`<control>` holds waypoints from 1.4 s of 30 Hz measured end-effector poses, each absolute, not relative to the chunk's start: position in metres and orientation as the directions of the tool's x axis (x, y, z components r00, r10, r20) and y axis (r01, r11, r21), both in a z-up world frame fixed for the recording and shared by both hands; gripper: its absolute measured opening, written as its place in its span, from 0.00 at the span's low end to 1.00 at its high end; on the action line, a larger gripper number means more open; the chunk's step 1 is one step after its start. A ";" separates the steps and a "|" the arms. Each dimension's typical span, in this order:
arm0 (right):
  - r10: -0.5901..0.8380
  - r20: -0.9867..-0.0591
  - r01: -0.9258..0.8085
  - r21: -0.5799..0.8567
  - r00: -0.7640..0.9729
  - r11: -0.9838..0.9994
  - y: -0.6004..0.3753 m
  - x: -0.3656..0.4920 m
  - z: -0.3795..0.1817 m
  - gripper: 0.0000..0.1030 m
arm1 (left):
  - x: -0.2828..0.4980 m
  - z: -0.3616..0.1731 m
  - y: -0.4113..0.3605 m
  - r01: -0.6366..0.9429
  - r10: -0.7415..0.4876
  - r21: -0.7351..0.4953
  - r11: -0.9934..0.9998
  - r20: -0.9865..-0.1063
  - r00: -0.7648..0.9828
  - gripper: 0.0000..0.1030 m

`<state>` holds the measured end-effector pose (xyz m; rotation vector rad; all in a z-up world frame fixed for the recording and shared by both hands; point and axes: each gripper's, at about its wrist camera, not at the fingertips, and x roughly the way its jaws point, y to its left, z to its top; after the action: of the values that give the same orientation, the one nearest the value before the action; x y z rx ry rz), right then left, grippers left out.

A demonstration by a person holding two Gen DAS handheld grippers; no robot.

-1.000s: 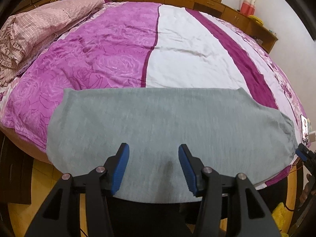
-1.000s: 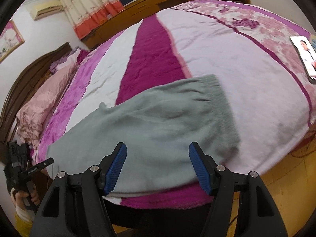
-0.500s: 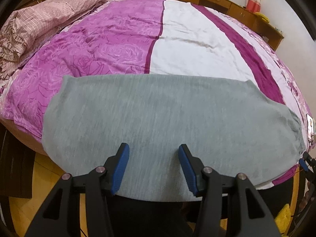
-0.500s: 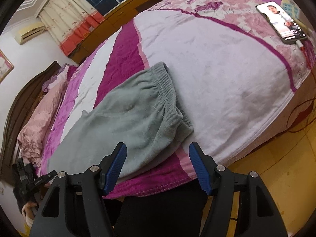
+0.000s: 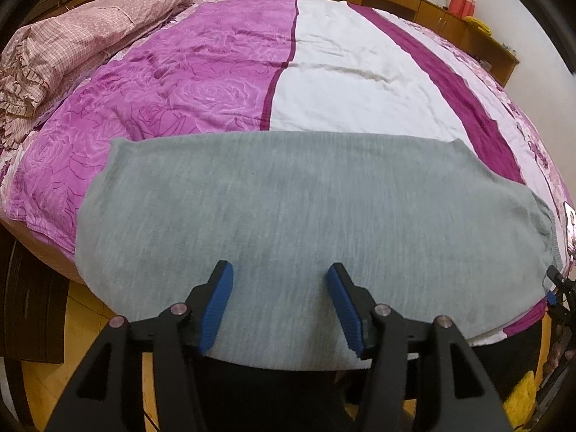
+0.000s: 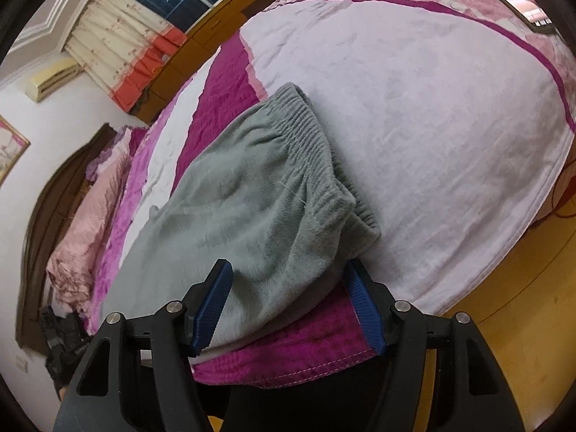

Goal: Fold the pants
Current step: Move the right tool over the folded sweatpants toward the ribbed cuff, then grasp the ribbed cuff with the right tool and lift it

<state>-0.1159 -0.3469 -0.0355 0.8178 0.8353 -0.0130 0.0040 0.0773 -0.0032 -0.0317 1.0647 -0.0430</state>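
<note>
Grey pants laid out, first fold seemingly made, both grippers spread and empty

Nearest, the left gripper (image 5: 280,304) hovers wide apart over the pants' (image 5: 306,208) near hem; the right gripper (image 6: 288,304) gapes around the waistband (image 6: 309,136) corner, clamping nothing. The pants lie leg-on-leg along the near edge of the bed (image 5: 360,72), long axis crosswise, waistband rightward; lengthwise folds seem left
</note>
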 end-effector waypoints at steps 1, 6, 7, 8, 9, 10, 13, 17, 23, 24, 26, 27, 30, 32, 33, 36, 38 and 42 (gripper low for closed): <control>0.297 -0.657 0.317 0.648 0.693 0.692 -0.348 -0.117 -0.037 0.58 | 0.004 -0.003 0.077 0.021 -0.051 -0.047 0.999 -0.874 0.484 0.57; 0.311 -0.634 0.320 0.681 0.708 0.659 -0.348 -0.123 -0.045 0.58 | 0.004 -0.004 0.077 0.021 -0.053 -0.049 0.999 -0.874 0.484 0.57; 0.310 -0.634 0.319 0.679 0.708 0.661 -0.348 -0.123 -0.045 0.58 | 0.005 -0.004 0.077 0.020 -0.052 -0.048 0.999 -0.874 0.484 0.57; 0.310 -0.636 0.318 0.677 0.707 0.664 -0.347 -0.121 -0.045 0.58 | 0.004 -0.004 0.077 0.021 -0.051 -0.047 0.999 -0.873 0.484 0.57; 0.310 -0.636 0.318 0.676 0.707 0.664 -0.347 -0.120 -0.044 0.57 | 0.004 -0.004 0.077 0.022 -0.051 -0.047 0.999 -0.873 0.484 0.57; 0.308 -0.633 0.318 0.679 0.710 0.661 -0.348 -0.119 -0.042 0.55 | 0.004 -0.004 0.077 0.022 -0.052 -0.047 0.999 -0.874 0.484 0.57; 0.288 -0.573 0.294 0.714 0.768 0.635 -0.352 -0.123 -0.031 0.46 | 0.005 -0.004 0.077 0.023 -0.055 -0.051 0.998 -0.874 0.482 0.57; 0.288 -0.549 0.280 0.729 0.785 0.624 -0.355 -0.121 -0.029 0.45 | 0.005 -0.004 0.077 0.022 -0.052 -0.047 0.999 -0.874 0.483 0.58; 0.299 -0.555 0.301 0.742 0.776 0.599 -0.357 -0.115 -0.046 0.45 | 0.005 -0.006 0.077 0.022 -0.048 -0.042 0.999 -0.874 0.483 0.58; 0.298 -0.556 0.300 0.741 0.776 0.601 -0.357 -0.115 -0.044 0.44 | 0.005 -0.005 0.077 0.022 -0.047 -0.042 0.999 -0.874 0.484 0.58; 0.277 -0.532 0.276 0.737 0.800 0.616 -0.357 -0.117 -0.034 0.41 | 0.005 -0.006 0.076 0.022 -0.047 -0.042 0.999 -0.873 0.485 0.58; 0.267 -0.523 0.264 0.731 0.809 0.629 -0.357 -0.118 -0.029 0.41 | 0.005 -0.006 0.077 0.022 -0.047 -0.042 0.999 -0.873 0.486 0.58; 0.260 -0.550 0.276 0.706 0.794 0.652 -0.356 -0.109 -0.028 0.41 | 0.005 -0.006 0.076 0.023 -0.046 -0.040 0.999 -0.873 0.485 0.58; 0.273 -0.578 0.311 0.711 0.769 0.630 -0.358 -0.102 -0.039 0.41 | 0.005 -0.006 0.076 0.024 -0.046 -0.040 0.999 -0.873 0.486 0.58; 0.278 -0.574 0.312 0.719 0.770 0.620 -0.358 -0.102 -0.042 0.40 | 0.005 -0.006 0.076 0.024 -0.047 -0.040 0.999 -0.872 0.487 0.58; 0.291 -0.561 0.306 0.736 0.775 0.604 -0.361 -0.102 -0.046 0.40 | 0.005 -0.006 0.075 0.023 -0.046 -0.040 0.999 -0.872 0.487 0.59; 0.296 -0.564 0.305 0.735 0.771 0.606 -0.361 -0.100 -0.047 0.41 | 0.005 -0.006 0.075 0.021 -0.044 -0.039 0.999 -0.870 0.490 0.59; 0.309 -0.572 0.286 0.721 0.760 0.631 -0.360 -0.094 -0.045 0.50 | 0.005 -0.006 0.073 0.019 -0.040 -0.035 0.999 -0.867 0.497 0.60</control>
<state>-0.0938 -0.3596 -0.0454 0.9097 0.7336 0.0144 0.0045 0.0734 -0.0063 -0.0220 1.0498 -0.0354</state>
